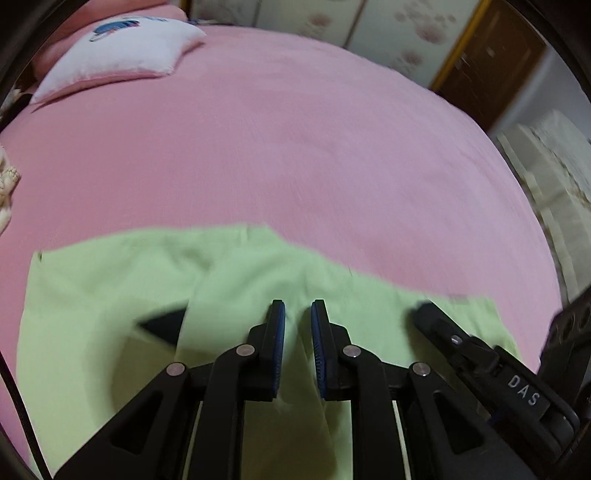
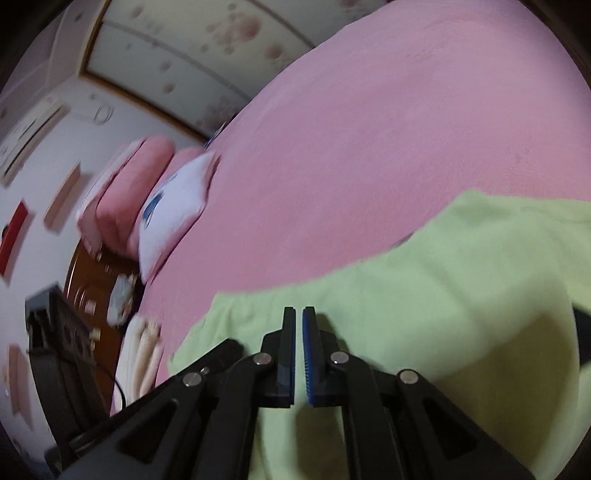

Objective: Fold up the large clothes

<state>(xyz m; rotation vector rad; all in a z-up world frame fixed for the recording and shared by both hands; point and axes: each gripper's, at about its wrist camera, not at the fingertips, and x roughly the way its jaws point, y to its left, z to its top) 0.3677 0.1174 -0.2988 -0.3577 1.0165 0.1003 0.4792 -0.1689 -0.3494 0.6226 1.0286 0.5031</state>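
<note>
Garment (image 1: pixel 110 295): light green cloth, spread on the bed at its near edge, partly doubled over, with one layer's edge running down across another; blurred, so its kind cannot be told.
Bed (image 1: pixel 295 147): covered by a pink sheet; bare beyond the garment as far as the pillows.
Pillows (image 1: pixel 122 51): a white one with a blue print lies on pink ones at the bed's far end, well apart from the garment.
Left gripper (image 1: pixel 298 308): over the garment, pointing down at it; jaws narrowly parted, a slim gap between the blue pads; green cloth shows through the gap, but whether any fold is pinched cannot be told.
Right gripper (image 2: pixel 299 314): also over the garment, near its far edge; jaws all but closed, only a sliver between them; whether cloth is caught there cannot be told.
Both grippers: close side by side; the right one shows at the right edge of the left wrist view.
Containers: a wardrobe (image 1: pixel 388 26) with flowered doors behind the bed, doors closed, contents hidden.
</note>
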